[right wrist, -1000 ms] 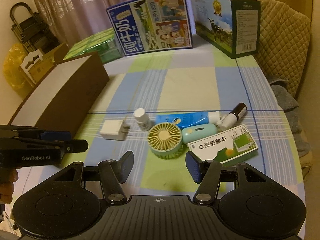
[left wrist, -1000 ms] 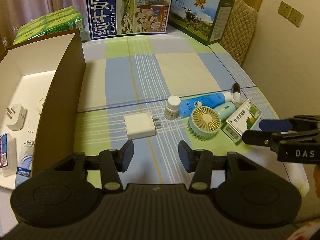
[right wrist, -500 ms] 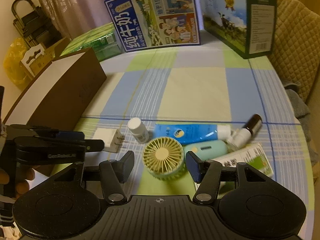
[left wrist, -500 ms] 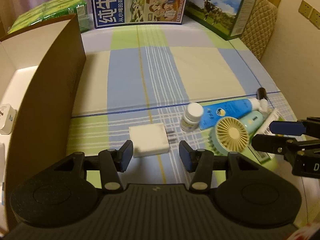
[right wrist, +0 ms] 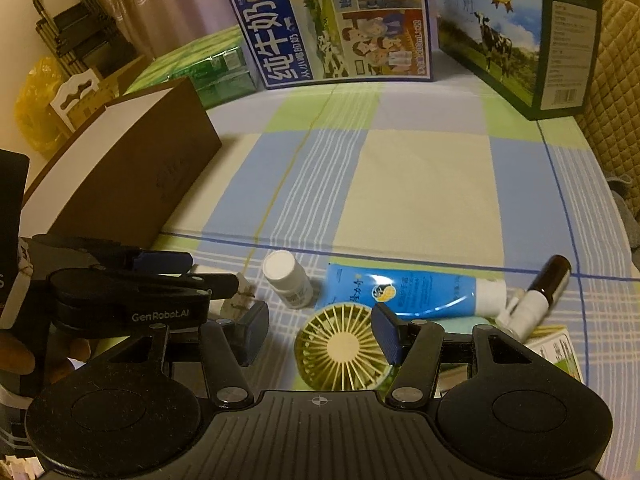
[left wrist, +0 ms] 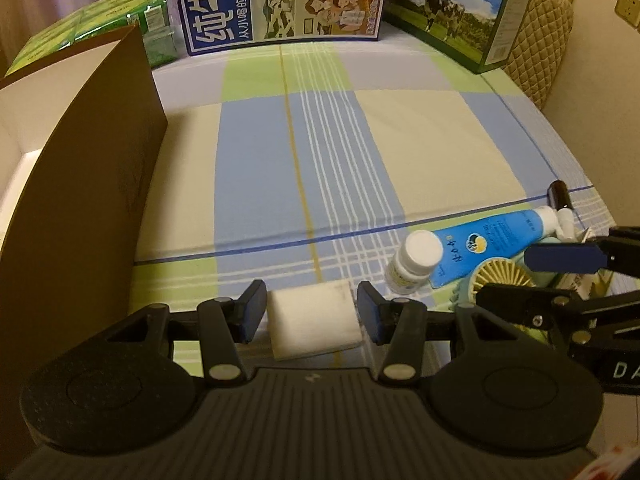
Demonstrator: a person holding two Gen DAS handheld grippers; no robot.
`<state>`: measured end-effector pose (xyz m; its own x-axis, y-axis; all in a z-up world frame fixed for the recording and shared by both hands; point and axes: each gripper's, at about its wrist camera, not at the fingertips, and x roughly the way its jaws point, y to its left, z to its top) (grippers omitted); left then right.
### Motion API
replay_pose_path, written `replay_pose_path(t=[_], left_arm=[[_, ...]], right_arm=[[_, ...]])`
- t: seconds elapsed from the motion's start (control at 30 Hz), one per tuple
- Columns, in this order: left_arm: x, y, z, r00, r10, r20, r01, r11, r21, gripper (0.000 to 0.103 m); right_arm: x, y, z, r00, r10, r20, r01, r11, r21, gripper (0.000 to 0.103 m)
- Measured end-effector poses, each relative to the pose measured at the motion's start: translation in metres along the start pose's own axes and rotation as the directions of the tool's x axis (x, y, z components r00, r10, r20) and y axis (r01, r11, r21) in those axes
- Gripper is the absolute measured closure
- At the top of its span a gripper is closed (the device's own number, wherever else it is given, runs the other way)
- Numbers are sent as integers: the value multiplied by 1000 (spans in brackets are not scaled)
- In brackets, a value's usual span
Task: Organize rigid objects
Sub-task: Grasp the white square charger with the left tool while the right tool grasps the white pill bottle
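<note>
"纯牛奶" and "1956" are printed on the blue milk carton [right wrist: 332,24]. "MILK" can be read on the green cow carton [left wrist: 444,4]. "GenRobot.AI" is marked on the left tool [right wrist: 160,280], and "DA" is seen on the right tool [left wrist: 560,280].

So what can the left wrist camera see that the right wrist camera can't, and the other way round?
Only the left view shows the whole white charger, lying between the open left gripper, and a wall socket.

Only the right view shows the yellow bag, the black rack and the full spray bottle.

Both show the fan, which the open right gripper straddles, the pill bottle, the blue tube, the brown box and the milk cartons.
</note>
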<state>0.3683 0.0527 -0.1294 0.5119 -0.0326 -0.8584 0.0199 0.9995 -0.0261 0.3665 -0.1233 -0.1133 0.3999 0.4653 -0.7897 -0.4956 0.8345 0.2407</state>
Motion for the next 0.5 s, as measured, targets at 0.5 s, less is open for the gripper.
replay_pose_path(t=[0.5], left_arm=[[0,-1,-15,1000,25,15,-26,999,47,50]], right_arm=[[11,-1,4,1000,17,-11,-17,1000,-9,48]])
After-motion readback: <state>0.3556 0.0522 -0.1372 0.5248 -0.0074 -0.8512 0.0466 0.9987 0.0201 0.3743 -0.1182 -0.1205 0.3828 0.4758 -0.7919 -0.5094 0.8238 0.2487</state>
